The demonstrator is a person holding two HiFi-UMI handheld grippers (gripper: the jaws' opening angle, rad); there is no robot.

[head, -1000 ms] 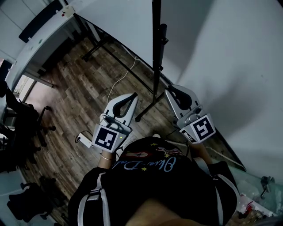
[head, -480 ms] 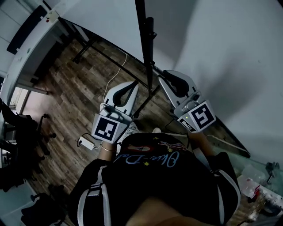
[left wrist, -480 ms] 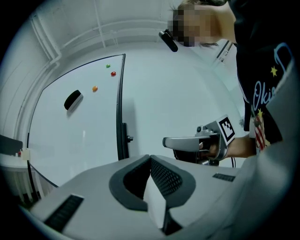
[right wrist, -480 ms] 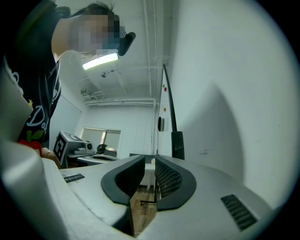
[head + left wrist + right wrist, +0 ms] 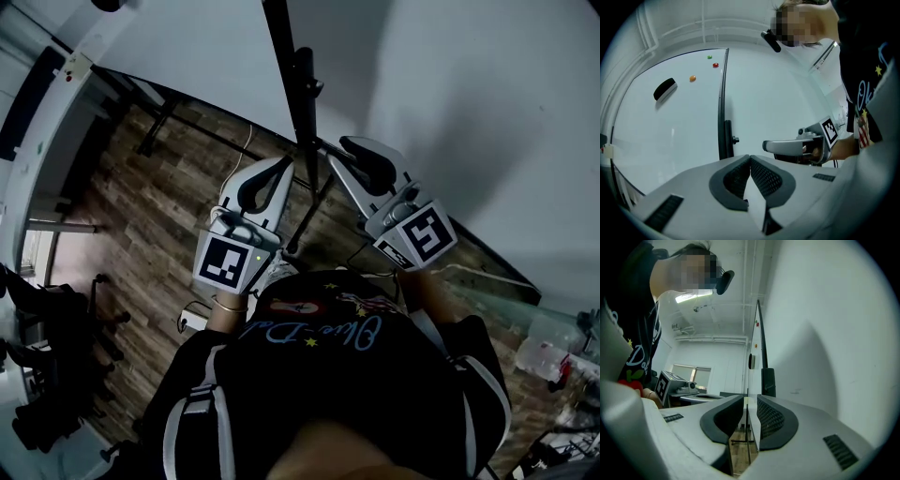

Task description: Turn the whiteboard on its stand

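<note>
Right gripper [image 5: 347,147] first: we see its jaws opening, with a narrow gap between the pads and nothing pressed in it. Its tips sit near the black stand post [image 5: 288,56] at the centre of the head view. Our left gripper [image 5: 281,165] has its jaws together and empty, just left of that post. The whiteboard [image 5: 197,56] fills the upper left, beside the post. It carries an eraser [image 5: 664,89] and three magnets [image 5: 715,65].

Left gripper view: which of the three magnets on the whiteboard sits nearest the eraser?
The orange magnet. It lies just right of the black eraser, while the red magnet and green magnet sit higher and farther off.
</note>
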